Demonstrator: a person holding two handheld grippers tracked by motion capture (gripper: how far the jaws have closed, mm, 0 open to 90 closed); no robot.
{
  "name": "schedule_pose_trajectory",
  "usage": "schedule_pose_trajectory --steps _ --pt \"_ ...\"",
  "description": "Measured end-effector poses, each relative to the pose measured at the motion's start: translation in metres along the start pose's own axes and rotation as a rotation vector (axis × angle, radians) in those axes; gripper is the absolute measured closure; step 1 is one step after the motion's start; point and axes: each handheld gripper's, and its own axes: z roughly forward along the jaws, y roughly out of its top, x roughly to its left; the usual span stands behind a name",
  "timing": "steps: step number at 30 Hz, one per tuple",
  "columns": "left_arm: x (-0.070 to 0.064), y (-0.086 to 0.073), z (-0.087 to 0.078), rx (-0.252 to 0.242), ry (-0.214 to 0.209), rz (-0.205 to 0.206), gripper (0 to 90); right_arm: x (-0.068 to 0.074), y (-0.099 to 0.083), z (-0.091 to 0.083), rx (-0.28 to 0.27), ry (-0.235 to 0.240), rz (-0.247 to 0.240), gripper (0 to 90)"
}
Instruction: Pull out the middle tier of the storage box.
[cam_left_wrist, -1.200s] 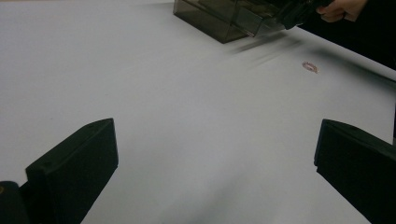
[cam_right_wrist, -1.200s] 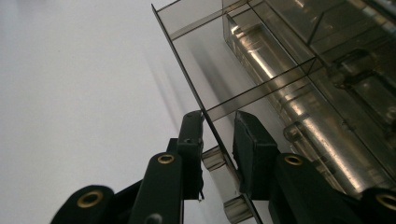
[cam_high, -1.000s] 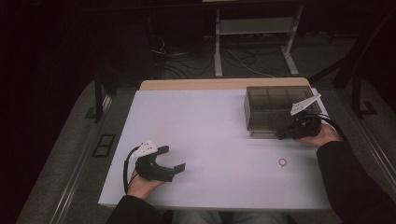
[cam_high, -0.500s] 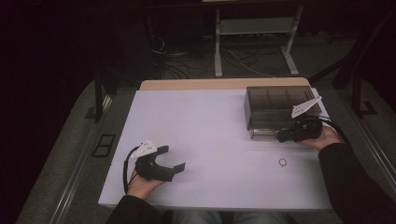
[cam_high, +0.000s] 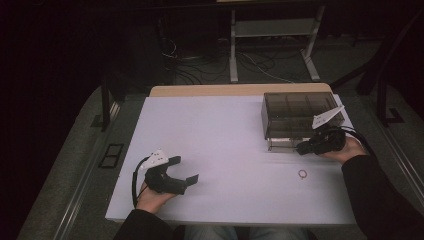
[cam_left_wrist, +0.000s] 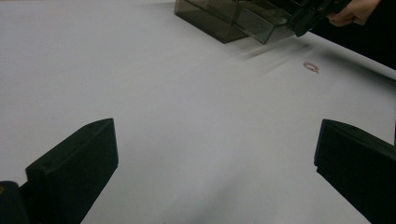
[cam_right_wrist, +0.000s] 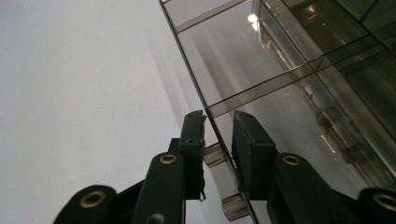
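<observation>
At the near front edge of the smoked plastic drawer box, the right gripper, jaws nearly closed on the thin clear front panel of a drawer, one jaw on each face of it, seemingly pinching it beside a small clear knob. Held by the right hand, just nearer the person than the box, dark sleeve trailing toward the table's near edge. Standing at the far right part of the white table, the box itself, tinted brown-grey, divided into compartments visible through its top. No brand, label or legible writing on the box, on either gripper or on the table. Just nearer than the box and slightly toward its left, apart from it, a small pinkish ring lying flat on the bare tabletop. Well to the left of the box, near the table's front edge, the left gripper, jaws spread wide, gripping nothing, held low over the table in the left hand, pointed toward the box.
</observation>
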Motion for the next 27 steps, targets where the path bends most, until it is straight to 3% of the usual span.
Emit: schedule_pose_trajectory --steps 27 --pt "-0.0002 0.0000 0.0004 0.006 0.000 0.003 0.0 0.0069 -0.0045 -0.0001 0.016 0.004 -0.008 72.8"
